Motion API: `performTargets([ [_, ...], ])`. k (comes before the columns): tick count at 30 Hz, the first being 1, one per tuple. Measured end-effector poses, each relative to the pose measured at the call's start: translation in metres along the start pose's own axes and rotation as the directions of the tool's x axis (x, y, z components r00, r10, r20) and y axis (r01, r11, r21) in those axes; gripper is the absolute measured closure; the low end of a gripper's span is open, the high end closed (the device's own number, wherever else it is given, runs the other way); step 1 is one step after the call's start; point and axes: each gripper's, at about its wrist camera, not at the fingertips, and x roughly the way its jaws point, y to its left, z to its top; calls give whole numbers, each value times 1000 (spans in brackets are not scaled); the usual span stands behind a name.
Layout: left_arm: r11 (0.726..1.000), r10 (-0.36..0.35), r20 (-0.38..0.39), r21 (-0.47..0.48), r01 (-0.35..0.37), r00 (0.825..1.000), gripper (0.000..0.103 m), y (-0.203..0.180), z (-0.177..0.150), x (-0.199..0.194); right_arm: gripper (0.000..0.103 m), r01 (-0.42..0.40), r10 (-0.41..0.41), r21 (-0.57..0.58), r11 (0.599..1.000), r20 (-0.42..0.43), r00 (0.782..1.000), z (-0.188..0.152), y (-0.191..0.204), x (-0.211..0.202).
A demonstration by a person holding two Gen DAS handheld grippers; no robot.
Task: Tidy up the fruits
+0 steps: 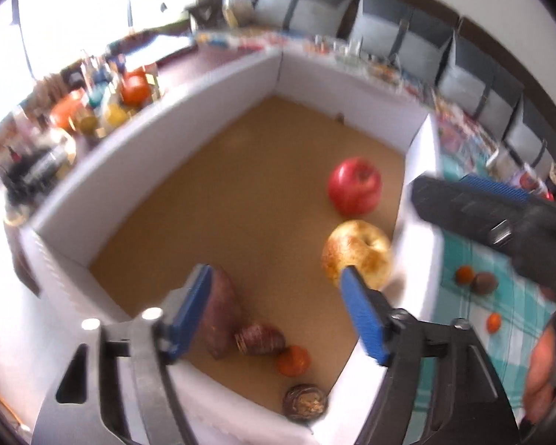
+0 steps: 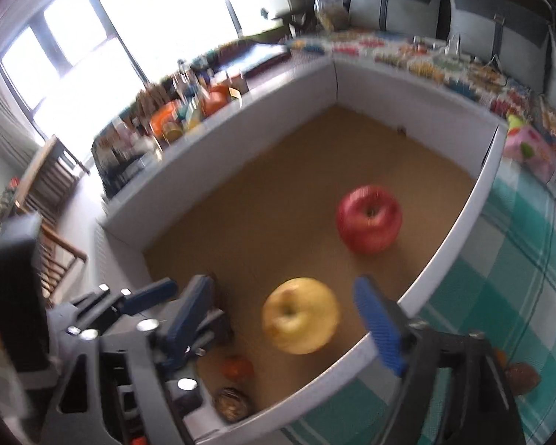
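Both tongs stand wide apart and hold nothing: the left tongs (image 1: 274, 307) hang over the near corner of the white box (image 1: 137, 141), and the right tongs (image 2: 285, 319) hover over its near right side, with the yellow apple (image 2: 300, 315) lying free below, touched by neither pad. No earlier picture is given, so I speak only of how things lie. Nearest, by the near wall, lie a dark round fruit (image 1: 304, 403), a small orange fruit (image 1: 293, 360), a ribbed brown piece (image 1: 259, 339) and a long reddish-brown sweet potato (image 1: 220, 315); all look rough or matt, except the orange one, which looks smooth. The yellow apple is round with brown speckles, and farther in sits the glossy red apple (image 1: 354, 185), close to the right wall. The floor of the box looks like brown card, flat and without grip. I judge that round, smooth apples may roll if a pad pushes them from one side only. The two tongs are near together, so they may knock each other or the thin box wall. On the checked cloth of the worktop (image 1: 459, 333), outside the right wall, some small fruits (image 1: 476, 281) wait still, and they could roll toward the edge.
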Motion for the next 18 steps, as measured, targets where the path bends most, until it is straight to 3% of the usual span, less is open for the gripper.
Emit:
performTargets([
  [1,1000,10,37,7,-10,999,16,-5,1,-10,11,13,-12,-17,1000,39,999,4,2,-14],
  [4,999,19,127,45,-25,992,14,-26,-3,-38,0,74,-64,-57,996,164,984,-3,-5,-64],
  [8,994,-35,145,109,19,989,14,-70,-22,-49,0,237,-217,-48,970,260,941,-58,-47,-102],
  [11,985,-73,131,165,51,989,14,-107,-45,-46,0,331,-323,0,943,218,921,-114,-92,-110],
  [14,967,-125,80,234,103,989,14,-149,-73,-33,0,415,-424,105,904,91,901,-186,-150,-115],
  [18,938,-154,37,320,135,987,14,-205,-100,-24,0,513,-527,258,818,-20,850,-272,-217,-143],
])
